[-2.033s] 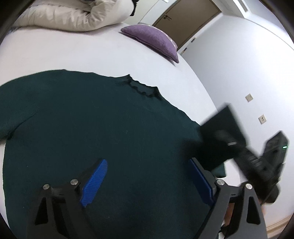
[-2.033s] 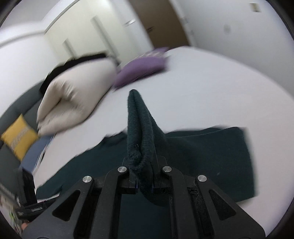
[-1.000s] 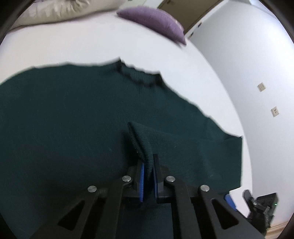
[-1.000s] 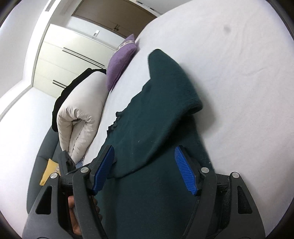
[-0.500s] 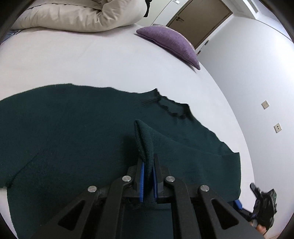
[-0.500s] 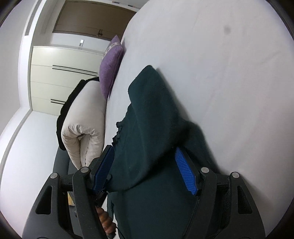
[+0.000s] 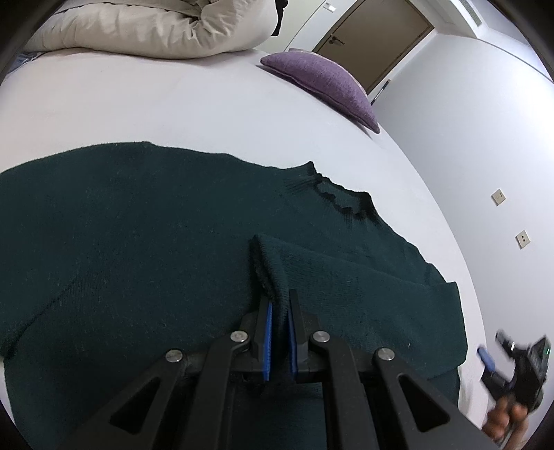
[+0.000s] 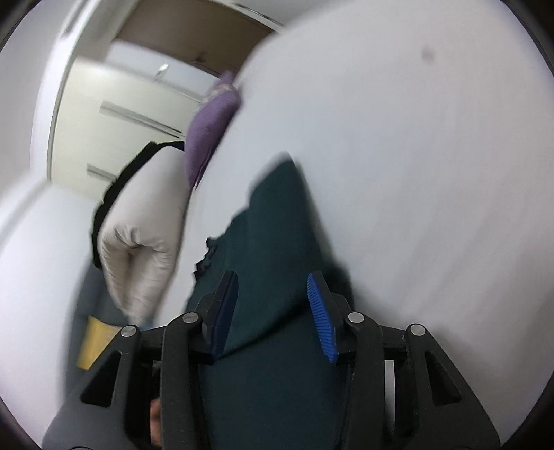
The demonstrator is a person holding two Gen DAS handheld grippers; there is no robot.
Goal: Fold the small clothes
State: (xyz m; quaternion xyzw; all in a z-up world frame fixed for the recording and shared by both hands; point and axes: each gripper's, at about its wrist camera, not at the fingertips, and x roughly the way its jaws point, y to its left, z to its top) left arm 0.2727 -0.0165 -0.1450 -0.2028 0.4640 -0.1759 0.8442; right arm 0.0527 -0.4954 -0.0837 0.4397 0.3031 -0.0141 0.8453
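Observation:
A dark green knit sweater [image 7: 145, 221] lies spread on the white bed [image 7: 173, 104], collar [image 7: 341, 199] toward the far right. Its right sleeve [image 7: 363, 287] is folded back across the body. My left gripper [image 7: 278, 311] is shut on the end of that sleeve, just above the sweater. In the blurred right wrist view my right gripper [image 8: 273, 304] is open, its blue pads astride the sweater's folded edge [image 8: 277, 225] without pinching it. The right gripper also shows at the left wrist view's lower right [image 7: 484, 360].
A rolled cream duvet [image 7: 155, 31] lies at the far end of the bed and a purple cushion [image 7: 322, 83] beside it. A brown door [image 7: 374, 38] and a white wall with sockets [image 7: 498, 197] stand to the right. The bed edge runs along the right.
My left gripper closed on the sleeve end and keeps holding it over the sweater body. My right gripper let go of the sleeve, opened, and is now moving fast, its view blurred.

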